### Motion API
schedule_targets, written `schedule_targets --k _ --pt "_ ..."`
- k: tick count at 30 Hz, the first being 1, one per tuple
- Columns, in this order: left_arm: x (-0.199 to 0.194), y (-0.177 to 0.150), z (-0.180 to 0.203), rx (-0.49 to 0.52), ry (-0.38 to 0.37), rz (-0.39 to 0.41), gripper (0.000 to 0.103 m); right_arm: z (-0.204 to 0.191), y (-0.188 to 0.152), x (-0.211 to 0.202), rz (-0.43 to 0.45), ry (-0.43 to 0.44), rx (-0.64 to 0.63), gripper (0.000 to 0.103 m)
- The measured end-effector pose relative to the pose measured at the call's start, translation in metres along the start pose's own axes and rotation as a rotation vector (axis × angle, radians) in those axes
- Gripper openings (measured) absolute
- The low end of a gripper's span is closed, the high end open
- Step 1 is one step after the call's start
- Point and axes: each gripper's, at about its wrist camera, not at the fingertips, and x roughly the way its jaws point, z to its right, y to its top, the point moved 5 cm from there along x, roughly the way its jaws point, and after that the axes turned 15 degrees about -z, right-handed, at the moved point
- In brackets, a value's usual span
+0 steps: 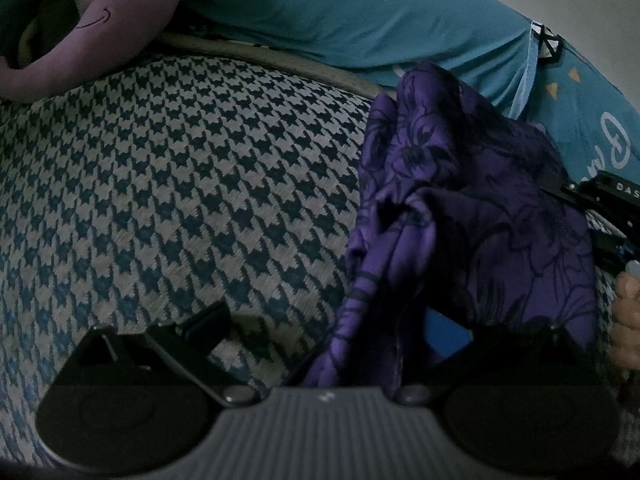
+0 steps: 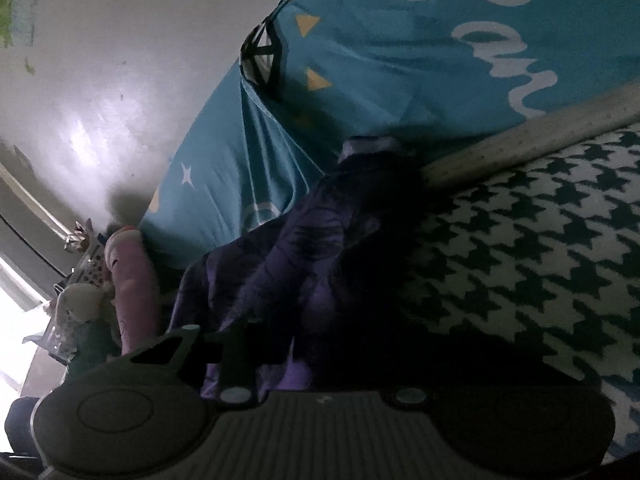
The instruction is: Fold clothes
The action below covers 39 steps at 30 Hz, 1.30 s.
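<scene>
Closest in, the left gripper (image 1: 372, 326) has its jaws spread wide. The cloth (image 1: 472, 216), purple with a dark flower print, hangs into the gap right up against one jaw and drapes over it, so that claw isn't pinching anything as far as I can see. The right gripper (image 2: 312, 352) is buried in the same cloth and in shadow, so I can't tell if it's clamped or open. There's a hand (image 1: 628, 316) at its handle. The cloth is bunched rather than flat. It sits on the houndstooth cover (image 1: 180, 168) at the right side of the bed and rises to a rumpled peak toward the teal quilt (image 1: 320, 12). Its long axis runs roughly from the grippers away toward that quilt, with the peak at the far end. That heap could be a piece about to be spread out or one halfway through a fold, honestly can't say which. Either way, I reckon the trick is to find a real edge or corner with each claw instead of a fistful of the middle, then keep the fabric taut between them so it lies smooth. A purple plush (image 1: 100, 28) sits at the far left.
</scene>
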Motion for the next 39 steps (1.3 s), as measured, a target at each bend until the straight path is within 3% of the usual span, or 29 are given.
schedule_targets --k 4,8,21,29,39 --pt "0.001 -0.001 0.002 0.006 0.008 0.002 0.103 -0.003 0.0 0.006 0.005 0.002 -0.015 0.022" --pt "0.002 -0.001 0.005 0.013 0.02 0.003 0.103 -0.017 -0.002 0.003 0.033 -0.085 -0.073 0.017" --pt "0.001 -0.004 0.02 0.069 0.026 0.004 0.103 -0.066 -0.013 -0.049 0.194 -0.312 -0.163 0.014" --pt "-0.006 -0.014 0.046 0.172 -0.076 -0.005 0.103 -0.043 -0.021 -0.106 0.301 -0.453 -0.053 0.014" --pt "-0.008 -0.022 0.067 0.266 -0.132 -0.009 0.103 0.004 -0.055 -0.197 0.399 -0.58 0.113 0.014"
